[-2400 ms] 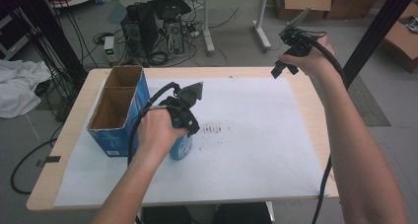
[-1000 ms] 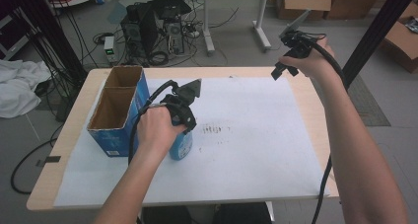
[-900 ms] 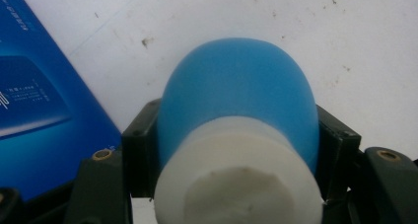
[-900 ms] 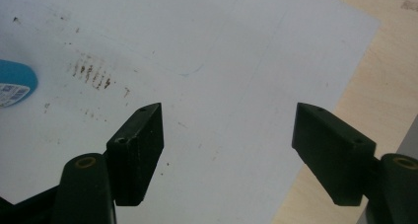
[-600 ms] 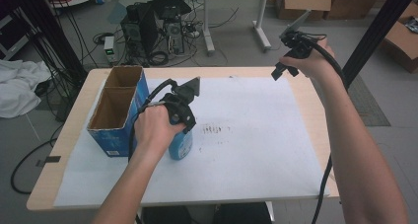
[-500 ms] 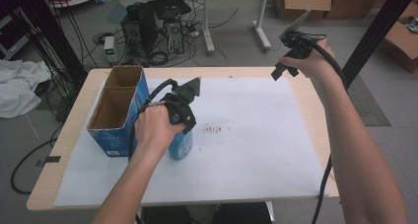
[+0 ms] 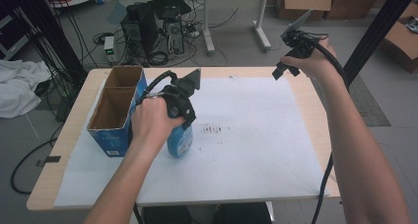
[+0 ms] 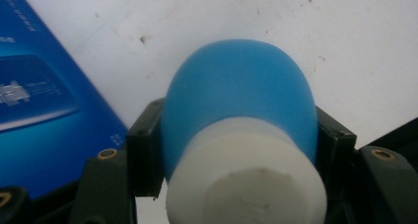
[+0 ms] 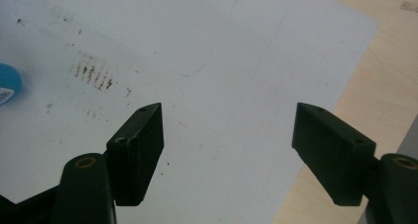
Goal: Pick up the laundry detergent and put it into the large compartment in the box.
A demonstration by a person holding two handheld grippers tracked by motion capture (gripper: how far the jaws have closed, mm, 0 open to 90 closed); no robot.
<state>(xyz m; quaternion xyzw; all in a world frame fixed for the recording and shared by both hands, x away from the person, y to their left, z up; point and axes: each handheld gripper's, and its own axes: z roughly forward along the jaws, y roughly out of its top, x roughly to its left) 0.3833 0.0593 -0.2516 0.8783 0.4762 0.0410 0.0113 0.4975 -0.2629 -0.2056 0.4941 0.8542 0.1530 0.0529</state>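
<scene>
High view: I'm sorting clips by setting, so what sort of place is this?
Probably a lab or workshop: computer towers with tangled cables on the floor, cardboard boxes, and a paper-covered table.

From where I stand, nothing can be read. The blue box (image 8: 44, 105) beside the bottle carries rows of small pale print and a light graphic on its side in the left gripper view, all too blurred to make out. The blue bottle (image 7: 180, 140) bears a white patch of label, seen edge-on in the right gripper view, with no legible letters.
</scene>
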